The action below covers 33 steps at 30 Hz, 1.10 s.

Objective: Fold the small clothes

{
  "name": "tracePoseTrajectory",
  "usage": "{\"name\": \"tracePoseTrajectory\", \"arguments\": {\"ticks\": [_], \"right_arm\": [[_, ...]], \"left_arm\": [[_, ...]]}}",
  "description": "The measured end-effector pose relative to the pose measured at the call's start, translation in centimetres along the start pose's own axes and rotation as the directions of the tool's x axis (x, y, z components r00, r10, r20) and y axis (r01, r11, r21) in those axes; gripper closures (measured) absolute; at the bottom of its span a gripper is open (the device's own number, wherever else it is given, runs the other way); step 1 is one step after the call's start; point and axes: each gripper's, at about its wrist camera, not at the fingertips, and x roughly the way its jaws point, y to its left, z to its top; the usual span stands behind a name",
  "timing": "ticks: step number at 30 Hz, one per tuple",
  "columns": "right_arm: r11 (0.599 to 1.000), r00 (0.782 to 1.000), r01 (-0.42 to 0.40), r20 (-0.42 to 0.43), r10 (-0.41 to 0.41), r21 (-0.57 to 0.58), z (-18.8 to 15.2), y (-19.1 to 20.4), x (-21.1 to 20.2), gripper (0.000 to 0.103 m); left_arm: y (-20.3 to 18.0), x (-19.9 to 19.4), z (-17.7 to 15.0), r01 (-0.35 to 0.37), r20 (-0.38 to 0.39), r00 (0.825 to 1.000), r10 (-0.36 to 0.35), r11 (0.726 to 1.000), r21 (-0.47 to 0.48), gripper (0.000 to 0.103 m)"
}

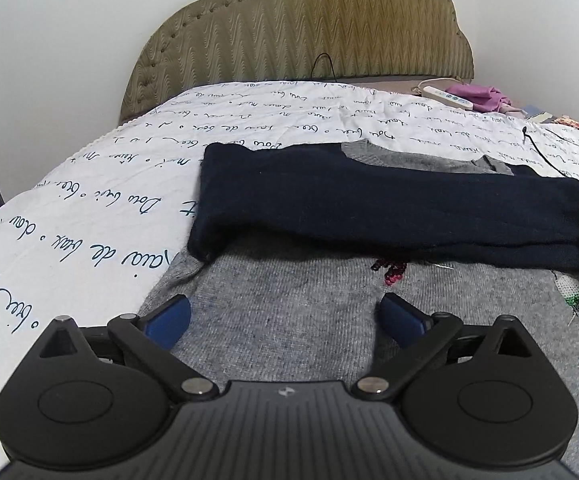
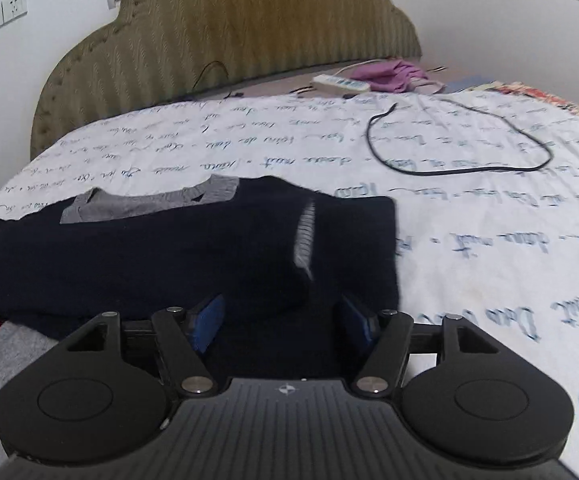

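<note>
- A small grey knit sweater with navy blue sleeves [image 1: 289, 344] lies flat on the bed, on a white quilted bedspread printed with dark handwriting [image 1: 89, 208]. Both navy sleeves [image 1: 389, 212] look folded across the chest, below the grey collar.
- The left hand-held gripper [image 1: 285, 312] hovers over the near grey body panel, jaws spread wide, holding nothing.
- The right hand-held gripper [image 2: 279, 316] sits over the navy fabric [image 2: 169, 256] near the garment's right edge, jaws also apart. Dark cloth lies between its blue pads [image 2: 209, 320], but I can't see them closed on it.
- My guess is the bottom hem gets lifted next and folded toward the collar.
- Risk: the loose sleeves may slide off or bunch if the hem is dragged instead of lifted, since nothing pins them.
- Risk: the sequinned patches [image 1: 389, 272] on the chest could catch a pad or snag the knit.
- Risk: the soft bedspread may get pinched along with the hem, pulling up a ridge and skewing the fold.
- A black cable loop [image 2: 461, 148] lies on the bedspread beyond, well apart from the sweater; a white power strip [image 2: 341, 84] and purple cloth [image 2: 389, 74] lie by the olive padded headboard [image 2: 229, 28].
</note>
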Motion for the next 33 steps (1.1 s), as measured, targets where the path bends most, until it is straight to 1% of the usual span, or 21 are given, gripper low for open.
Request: {"name": "tracePoseTrajectory", "arguments": {"ticks": [1, 3, 5, 8, 10, 13, 16, 21, 28, 33], "right_arm": [[1.000, 1.000, 0.002, 0.008, -0.002, 0.009, -0.1, 0.1, -0.8, 0.030], [1.000, 0.999, -0.022, 0.030, 0.022, 0.012, -0.7, 0.6, -2.9, 0.014], [0.997, 0.996, -0.074, 0.044, 0.074, -0.015, -2.0, 1.2, -5.2, 0.009], [0.989, 0.991, -0.131, 0.026, 0.133, -0.065, -4.4, 2.6, -7.9, 0.006], [0.985, 0.988, -0.151, -0.001, 0.152, -0.081, -6.1, 3.4, -9.1, 0.005], [0.982, 0.988, -0.154, -0.040, 0.150, -0.108, -8.2, 4.3, -9.6, 0.004], [0.983, 0.993, -0.121, -0.033, 0.118, -0.141, -9.7, 4.9, -9.5, 0.000], [0.980, 0.995, -0.100, -0.029, 0.097, -0.170, -10.1, 5.6, -9.3, 0.000], [0.980, 0.995, -0.101, -0.024, 0.098, -0.172, -10.2, 5.3, -9.3, 0.000], [0.979, 0.995, -0.098, -0.023, 0.095, -0.177, -10.3, 5.2, -9.3, 0.000]], "left_arm": [[0.0, 0.0, 0.0, 0.000, -0.001, 1.000, 0.000, 1.000, 0.000, 0.001], [0.0, 0.0, 0.0, 0.000, -0.001, 1.000, 0.000, 1.000, 0.001, 0.001], [0.0, 0.0, 0.0, -0.001, -0.001, 1.000, 0.001, 1.000, 0.002, 0.001], [-0.1, 0.1, 0.0, -0.002, -0.003, 1.000, 0.002, 1.000, 0.006, 0.001], [-0.1, 0.1, 0.0, -0.002, -0.003, 1.000, 0.002, 1.000, 0.008, 0.000], [-0.1, 0.1, 0.0, -0.003, -0.003, 1.000, 0.003, 1.000, 0.008, 0.000], [-0.2, 0.1, 0.0, -0.004, -0.003, 1.000, 0.004, 1.000, 0.009, 0.000], [-0.2, 0.2, -0.1, -0.007, -0.005, 1.000, 0.007, 1.000, 0.015, 0.000], [-0.3, 0.2, 0.0, -0.007, -0.015, 1.000, 0.008, 1.000, 0.022, 0.000], [-0.1, -1.0, -0.4, 0.024, -0.048, 0.999, -0.022, 0.999, 0.031, 0.000]]}}
